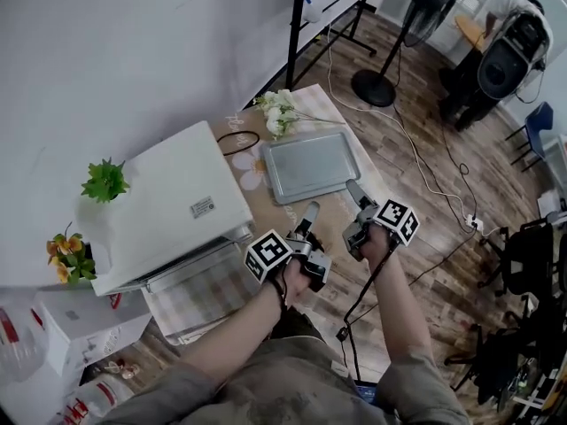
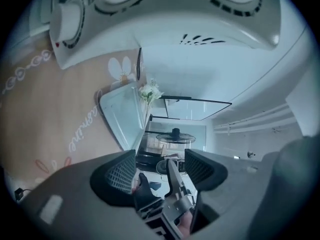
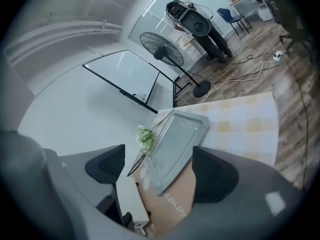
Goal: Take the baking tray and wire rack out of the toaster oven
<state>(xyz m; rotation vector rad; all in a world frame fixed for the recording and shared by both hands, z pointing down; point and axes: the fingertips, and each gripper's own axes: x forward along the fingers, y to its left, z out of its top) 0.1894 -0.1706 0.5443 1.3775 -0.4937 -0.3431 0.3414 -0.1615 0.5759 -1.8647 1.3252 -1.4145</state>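
Head view, nearest first: two grippers side by side, left gripper [image 1: 312, 209] and right gripper [image 1: 354, 186], both with jaws apart and empty. Just past the right tips, one baking tray [image 1: 308, 165] lay flat on the table [image 1: 276, 212], beside one white toaster oven [image 1: 173, 206]. One flower sprig [image 1: 279, 112] reached the tray's far edge. One fan [image 1: 432, 7] stood farthest.

In your head view the toaster oven [image 1: 168, 206] shows only its top, so its inside is hidden, and the label [image 1: 202, 207] on it is too small to read. In your left gripper view the top edge cuts the oven off, and 1 end of the baking tray [image 2: 122, 116] disappears behind a jaw of the left gripper [image 2: 161, 171]. The person [image 1: 500, 56] far off is partly blurred.
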